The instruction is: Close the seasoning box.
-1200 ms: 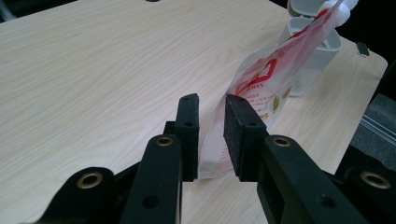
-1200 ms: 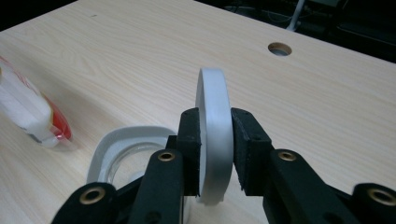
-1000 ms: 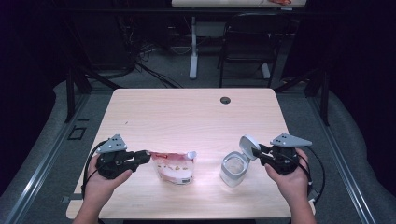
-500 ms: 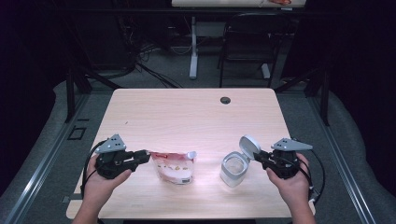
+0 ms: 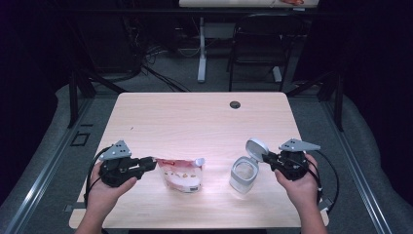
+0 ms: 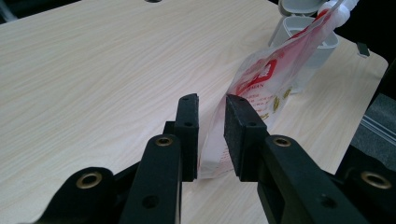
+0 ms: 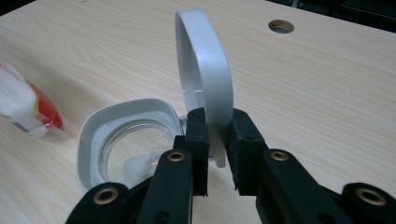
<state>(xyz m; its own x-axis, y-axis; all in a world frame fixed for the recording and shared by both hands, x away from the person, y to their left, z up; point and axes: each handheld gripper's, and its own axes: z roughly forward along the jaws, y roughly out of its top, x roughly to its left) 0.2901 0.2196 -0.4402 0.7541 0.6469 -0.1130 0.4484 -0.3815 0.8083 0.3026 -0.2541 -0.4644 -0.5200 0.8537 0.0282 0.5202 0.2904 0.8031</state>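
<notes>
Left gripper point(image 6: 211, 135) pinches the refill pouch point(image 5: 180, 173) lying left of the clear jar point(image 5: 243, 174); right gripper point(image 7: 215, 149), jaws just closing, clamps its flipped-up lid point(image 7: 205, 70). A careless tug there could topple the jar.

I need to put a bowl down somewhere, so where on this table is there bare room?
The far half of the light wooden table is bare, bordered only by the small round cable hole. A narrow free strip separates the red and white plastic pouch from the clear jar with the open white flip lid. The near edge is crowded: left tool grips the pouch, right tool the lid.
</notes>
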